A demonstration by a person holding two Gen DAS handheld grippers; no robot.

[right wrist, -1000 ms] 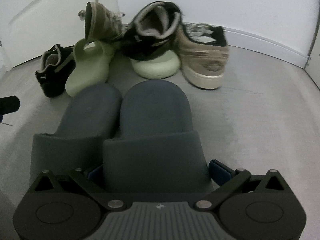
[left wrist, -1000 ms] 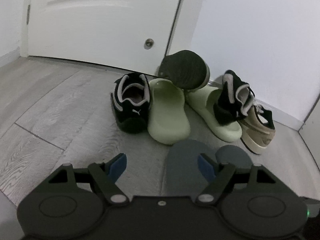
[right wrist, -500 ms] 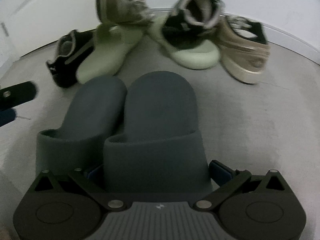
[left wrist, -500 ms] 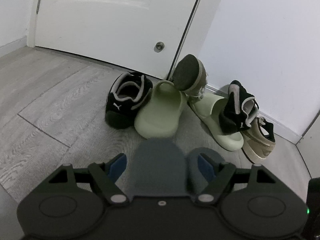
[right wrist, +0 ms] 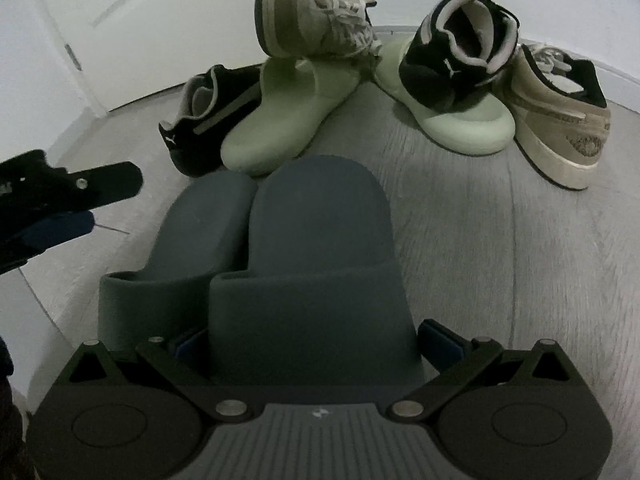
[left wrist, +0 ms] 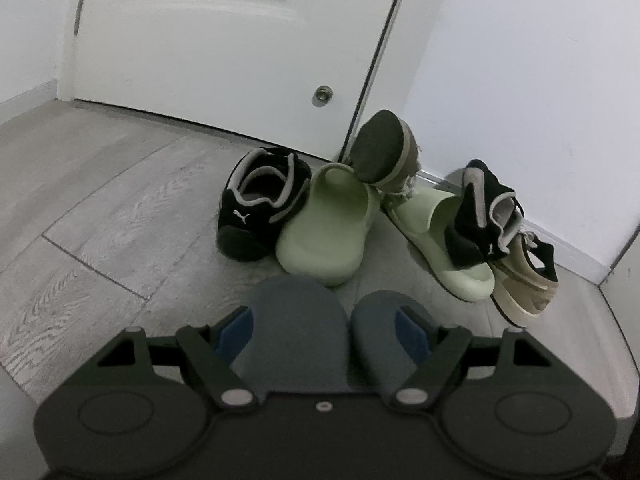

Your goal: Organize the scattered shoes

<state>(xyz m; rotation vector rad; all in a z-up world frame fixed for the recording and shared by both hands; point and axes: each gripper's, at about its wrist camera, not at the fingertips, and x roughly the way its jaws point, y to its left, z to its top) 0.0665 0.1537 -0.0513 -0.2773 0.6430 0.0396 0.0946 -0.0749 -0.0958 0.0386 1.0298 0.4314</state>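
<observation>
Filling the back of both views, a white door [left wrist: 224, 52] and white wall [left wrist: 520, 80] rise from a grey plank floor [left wrist: 100, 216], and the heap of shoes lies against them. Ahead of the heap, two grey slides [right wrist: 280, 248] lie side by side on the floor, toes pointing at it. One tan sneaker [right wrist: 560, 120] stands at the right end; the other tan sneaker [right wrist: 312, 24] lies tipped on the left green slide [right wrist: 280, 120]. A black sneaker [right wrist: 456, 64] sits on the right green slide [right wrist: 460, 124], and its mate [left wrist: 260, 208] stands at the left, touching the left green slide. The right claw [right wrist: 300, 344] spans the strap of the right grey slide, one finger in the gap between the slides; whether it presses the strap I cannot tell. The left claw [left wrist: 324, 324] hangs wide apart above the toes of the grey slides, holding nothing. Both black sneakers carry a white leaping-cat mark at the heel; the right tan sneaker bears a winged emblem, too blurred to read.
</observation>
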